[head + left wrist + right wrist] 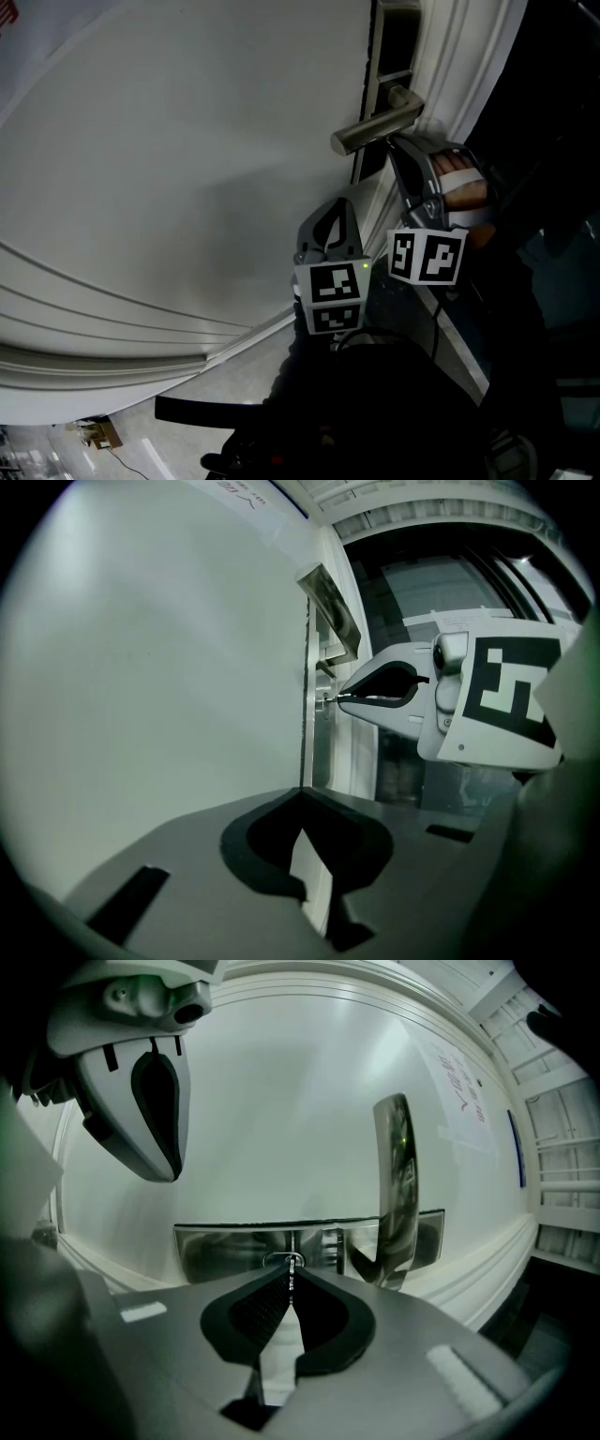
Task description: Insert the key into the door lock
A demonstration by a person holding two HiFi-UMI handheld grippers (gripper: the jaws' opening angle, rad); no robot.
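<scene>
right tool (291,1277) pinches small silver key (292,1263), tip at polished steel lock plate (225,1249) just ahead; full insertion seems left to do. left tool (302,797) closed, empty.

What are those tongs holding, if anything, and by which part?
The right tongs pinch a small key by its back end, its blade poking out toward the door lock. The left tongs are shut, holding nothing.

Slim metal key (292,1269) (edge-on), tip at the shiny steel door lock (225,1251) cylinder.
</scene>
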